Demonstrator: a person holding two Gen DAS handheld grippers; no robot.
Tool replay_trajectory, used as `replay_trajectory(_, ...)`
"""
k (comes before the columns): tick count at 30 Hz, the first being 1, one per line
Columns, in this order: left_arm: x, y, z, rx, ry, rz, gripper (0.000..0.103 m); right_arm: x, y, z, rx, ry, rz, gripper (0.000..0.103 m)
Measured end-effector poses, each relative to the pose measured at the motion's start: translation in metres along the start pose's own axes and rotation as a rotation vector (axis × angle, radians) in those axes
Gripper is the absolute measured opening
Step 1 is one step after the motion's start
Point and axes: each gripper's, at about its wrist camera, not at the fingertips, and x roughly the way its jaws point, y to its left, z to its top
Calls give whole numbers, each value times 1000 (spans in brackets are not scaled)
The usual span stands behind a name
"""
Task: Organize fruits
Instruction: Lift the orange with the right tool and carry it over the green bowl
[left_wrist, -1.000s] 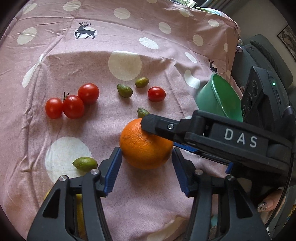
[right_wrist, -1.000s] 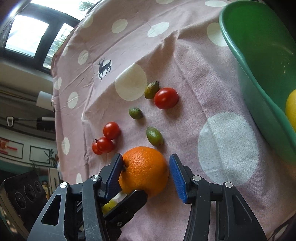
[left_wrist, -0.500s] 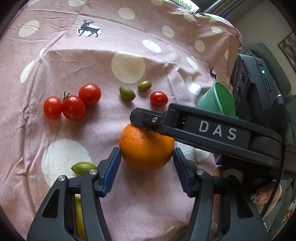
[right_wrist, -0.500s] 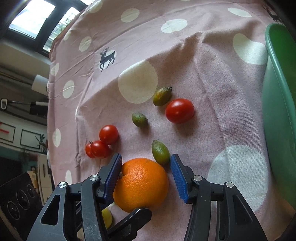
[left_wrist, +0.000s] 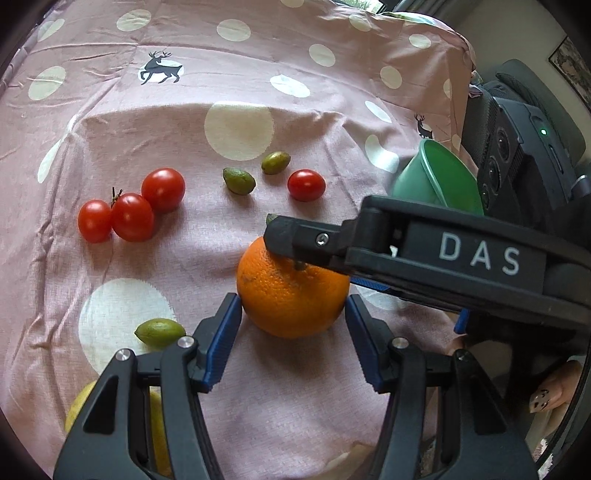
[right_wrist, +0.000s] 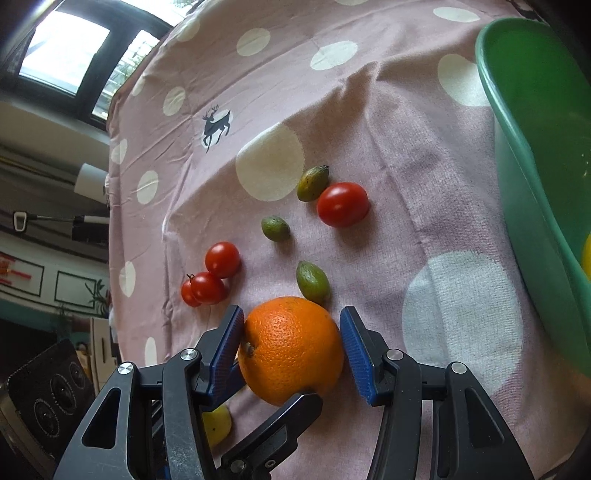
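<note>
An orange (left_wrist: 291, 291) lies on the pink dotted cloth (left_wrist: 236, 74). My left gripper (left_wrist: 293, 325) is open with its blue pads on either side of the orange, a small gap on each. My right gripper (right_wrist: 291, 339) is also open around the same orange (right_wrist: 291, 349) from the other side; its left pad touches or nearly touches the fruit. In the left wrist view the right gripper's black finger (left_wrist: 314, 240) crosses over the orange. A green bowl (right_wrist: 535, 147) stands at the right and holds something yellow.
Three red tomatoes (left_wrist: 133, 210) lie at the left, one more tomato (left_wrist: 306, 184) beside small green fruits (left_wrist: 239, 181). Another green fruit (left_wrist: 159, 332) and a yellow fruit (left_wrist: 155, 424) lie under the left gripper. A green fruit (right_wrist: 312, 280) touches the orange's far side.
Both grippers have shifted slightly around the orange. In the right wrist view the orange has come to sit squarely between the pads. The orange stays on the cloth.
</note>
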Motion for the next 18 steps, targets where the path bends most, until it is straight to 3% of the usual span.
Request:
replay_trajectory(11,-2,-12,-1,23,-17,15,57,-9,-4,-5,-21,-20,8,54)
replay_trajectory(18,-18,-28,4,54,-87,23,57,-30,-1,-6,-40,-84,38,54)
